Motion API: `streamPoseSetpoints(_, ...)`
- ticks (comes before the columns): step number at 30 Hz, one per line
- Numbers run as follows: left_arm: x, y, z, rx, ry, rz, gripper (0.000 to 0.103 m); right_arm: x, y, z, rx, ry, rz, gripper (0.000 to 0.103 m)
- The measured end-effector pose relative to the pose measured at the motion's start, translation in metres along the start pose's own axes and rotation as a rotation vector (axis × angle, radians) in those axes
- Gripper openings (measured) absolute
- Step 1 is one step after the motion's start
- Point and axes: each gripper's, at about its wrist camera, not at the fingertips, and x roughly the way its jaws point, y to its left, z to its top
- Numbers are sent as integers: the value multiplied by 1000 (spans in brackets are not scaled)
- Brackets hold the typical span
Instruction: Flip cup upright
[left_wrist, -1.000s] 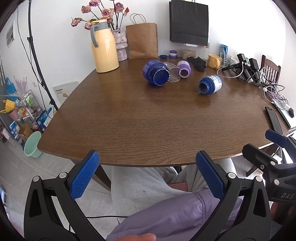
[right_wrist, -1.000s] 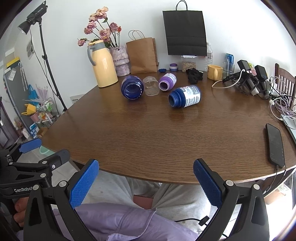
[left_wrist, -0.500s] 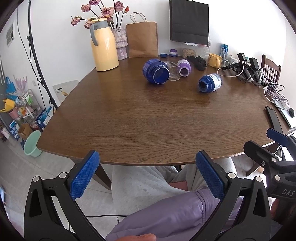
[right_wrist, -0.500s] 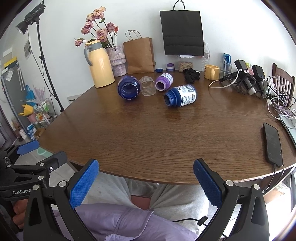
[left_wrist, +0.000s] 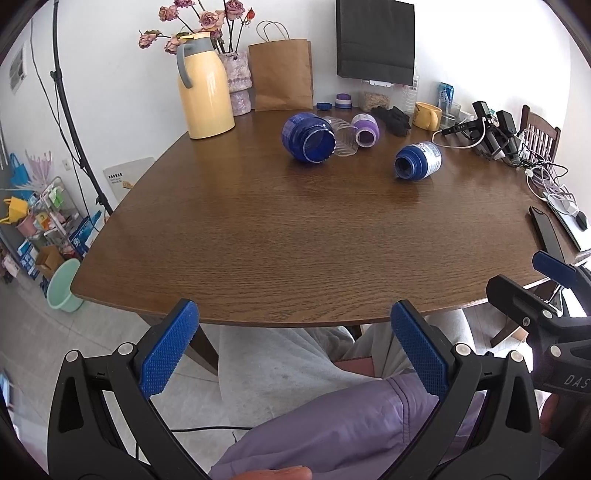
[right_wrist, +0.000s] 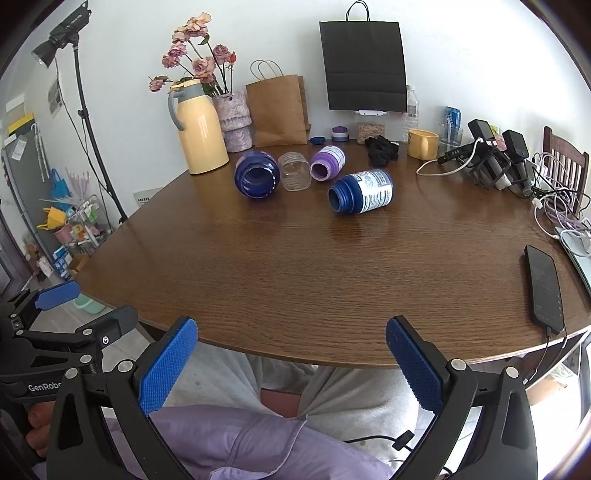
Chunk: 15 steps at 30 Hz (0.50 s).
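Plastic and likely light, the tipped cup (right_wrist: 294, 171) lies far ahead of our two gaping tools, best gripped around its ribbed sides.

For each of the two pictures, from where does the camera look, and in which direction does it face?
Left wrist: on the left gripper, below the table edge, facing the wall; shows its open fingers, the person's lap, and the right gripper.
Right wrist: on the right gripper, facing likewise; shows its open fingers, the lap, and the left gripper.
Both see the four tipped containers, including the large blue jar and labelled blue bottle.
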Motion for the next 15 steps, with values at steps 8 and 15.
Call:
streamPoseSetpoints(8, 0, 0, 0, 0, -3, 3, 103, -2, 0, 0, -7, -8, -7, 103)
streamPoseSetpoints(15, 1, 2, -1, -10, -4, 5, 103, -2, -1, 1, -6, -10, -11, 103)
